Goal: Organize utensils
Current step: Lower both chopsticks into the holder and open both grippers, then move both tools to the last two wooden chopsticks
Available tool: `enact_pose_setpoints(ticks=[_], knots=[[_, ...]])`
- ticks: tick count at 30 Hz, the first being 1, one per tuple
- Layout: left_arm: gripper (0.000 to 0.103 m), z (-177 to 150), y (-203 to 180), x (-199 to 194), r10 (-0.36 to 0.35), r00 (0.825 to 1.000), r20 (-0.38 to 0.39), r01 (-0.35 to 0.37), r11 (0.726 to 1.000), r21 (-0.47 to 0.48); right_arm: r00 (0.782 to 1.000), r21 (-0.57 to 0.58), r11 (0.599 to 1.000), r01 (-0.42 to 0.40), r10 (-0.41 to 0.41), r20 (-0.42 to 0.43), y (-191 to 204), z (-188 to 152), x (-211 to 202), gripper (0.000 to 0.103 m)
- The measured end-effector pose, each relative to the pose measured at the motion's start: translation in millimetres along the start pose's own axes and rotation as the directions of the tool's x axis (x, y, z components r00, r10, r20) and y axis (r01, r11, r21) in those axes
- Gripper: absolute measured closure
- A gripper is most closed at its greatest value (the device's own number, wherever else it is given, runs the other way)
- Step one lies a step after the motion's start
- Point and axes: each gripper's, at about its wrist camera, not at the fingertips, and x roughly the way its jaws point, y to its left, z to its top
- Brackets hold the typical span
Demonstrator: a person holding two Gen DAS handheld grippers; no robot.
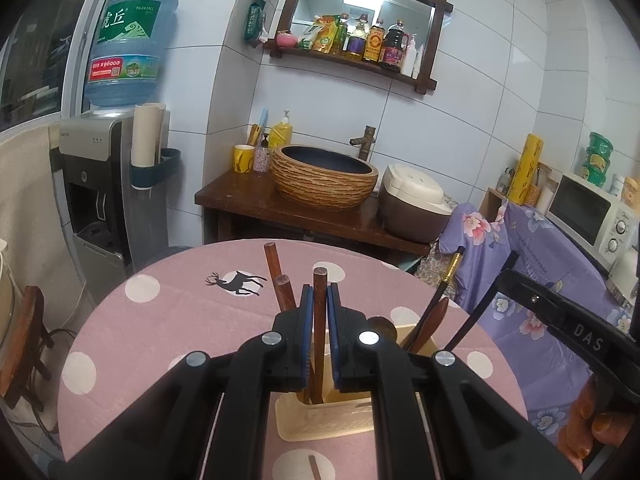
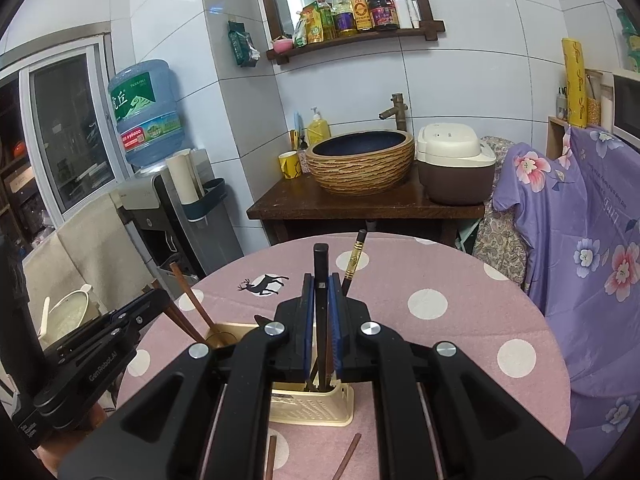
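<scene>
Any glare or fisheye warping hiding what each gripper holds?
Left wrist view: mirror glares, walls bow, yet the brown chopstick between the left gripper fingers reads sharp. Right wrist view: edges darken, the black chopstick in the right gripper is clear.

Both wrist cameras sit close above the pink table [image 1: 160,320], facing twelve o'clock toward the basin [image 2: 360,162]; both views share the cream holder [image 2: 320,408].

Left gripper [image 1: 319,300]: matte black moulded linkage arms; round silver pivot screws; blue pads [image 1: 307,320] lining both fingers; "GenRobot.AI" lettering on its side; right gripper [image 2: 319,292]: identical black body, silver screws, blue pads [image 2: 308,312]; white "DAS" marking; bare-skinned hand [image 1: 600,424] behind it.
</scene>
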Motion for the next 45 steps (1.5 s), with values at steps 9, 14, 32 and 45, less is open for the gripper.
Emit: enact_pose_setpoints(ticks=[9, 14, 32, 45], knots=[[0.038, -19.2, -4.3, -30.2, 0.006, 0.998, 0.058, -0.008, 0.999, 0.038, 0.994, -0.034, 0.999, 0.019, -0.016, 0.106, -1.1, -17.5, -26.8, 0.057], [0.024, -46.7, 5.0, -46.4, 0.043, 0.998, 0.043, -0.045, 0.998, 0.045, 0.993, -0.01, 0.999, 0.051, -0.05, 0.104, -12.7, -42.1, -42.5, 0.05], [0.022, -169.2, 46.4, -37.8, 0.245, 0.953, -0.176, -0.24, 0.97, 0.049, 0.912, -0.012, 0.992, 0.126, -0.121, -0.393, -14.9, -193.9, 55.4, 0.056], [0.022, -183.5, 38.2, -32.5, 0.214, 0.954, -0.212, -0.207, 0.977, 0.056, 0.886, -0.055, 0.981, 0.185, -0.19, -0.424, -4.1, -205.8, 73.7, 0.084]])
